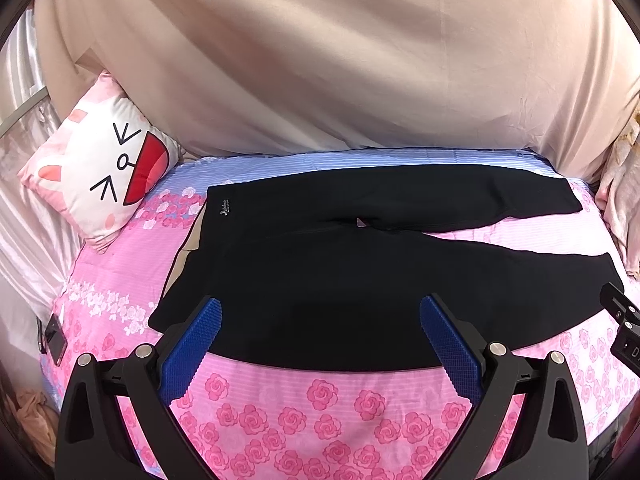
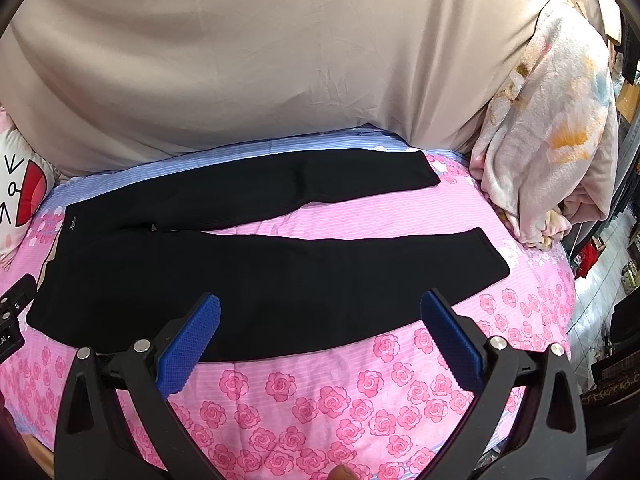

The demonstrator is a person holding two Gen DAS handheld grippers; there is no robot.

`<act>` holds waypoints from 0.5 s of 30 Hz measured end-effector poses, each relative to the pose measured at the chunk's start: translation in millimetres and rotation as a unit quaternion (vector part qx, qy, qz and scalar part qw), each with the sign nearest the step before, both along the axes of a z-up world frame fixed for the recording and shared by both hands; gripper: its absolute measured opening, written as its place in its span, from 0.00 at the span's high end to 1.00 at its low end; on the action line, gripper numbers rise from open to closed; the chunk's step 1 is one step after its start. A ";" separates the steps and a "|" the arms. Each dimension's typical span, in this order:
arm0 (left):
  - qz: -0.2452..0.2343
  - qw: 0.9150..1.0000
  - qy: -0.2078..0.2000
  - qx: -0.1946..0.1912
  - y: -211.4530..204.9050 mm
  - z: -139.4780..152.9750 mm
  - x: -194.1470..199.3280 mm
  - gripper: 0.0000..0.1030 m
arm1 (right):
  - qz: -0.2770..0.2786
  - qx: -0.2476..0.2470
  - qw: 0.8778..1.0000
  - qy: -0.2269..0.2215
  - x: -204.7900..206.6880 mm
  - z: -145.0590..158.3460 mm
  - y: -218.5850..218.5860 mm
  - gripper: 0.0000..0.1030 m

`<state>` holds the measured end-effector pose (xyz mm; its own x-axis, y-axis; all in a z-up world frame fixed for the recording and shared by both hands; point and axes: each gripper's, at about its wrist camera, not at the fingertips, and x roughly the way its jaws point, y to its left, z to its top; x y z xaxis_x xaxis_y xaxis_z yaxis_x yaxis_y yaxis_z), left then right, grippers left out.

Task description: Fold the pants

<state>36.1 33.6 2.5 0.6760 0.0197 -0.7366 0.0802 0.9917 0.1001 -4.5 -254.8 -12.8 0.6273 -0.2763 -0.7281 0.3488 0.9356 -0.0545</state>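
- The black pants (image 1: 320, 264) lie flat and unfolded on the pink rose-print bedspread (image 1: 320, 412), filling the middle of both views.
- Their long axis runs left to right across the frame: the waistband sits at the left, and the two legs stretch toward the right, parted in a narrow V with pink cloth showing between them.
- Only the left wrist view shows the whole cartoon-face pillow (image 1: 100, 172) at the upper left, a small dark device (image 1: 54, 340) at the left edge of the bed, and the small pale logo near the waistband clearly.
- Only the right wrist view shows both leg cuffs in full, the crumpled floral blanket (image 2: 552, 132) at the upper right, and a strip of floor at the far right.
- The left gripper (image 1: 320, 312) hangs over the near edge of the pants, jaws spread wide and holding nothing.
- The right gripper (image 2: 320, 308) hangs likewise over the near leg, jaws wide apart and empty.
- A beige sheet (image 2: 260, 52) covers the upper half of both views.
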 end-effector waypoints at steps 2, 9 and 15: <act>-0.001 1.000 0.000 0.000 0.2 0.2 1.4 0.05 | -0.001 0.000 1.000 0.000 0.1 -0.7 0.3 0.04; -0.003 1.000 0.000 0.000 -0.2 -1.0 3.2 0.05 | -0.001 0.000 1.000 0.001 0.4 -1.5 0.6 0.04; -0.004 1.000 0.001 0.000 -1.8 -2.2 6.8 0.05 | -0.005 0.001 1.000 0.004 1.9 -4.1 -1.2 0.04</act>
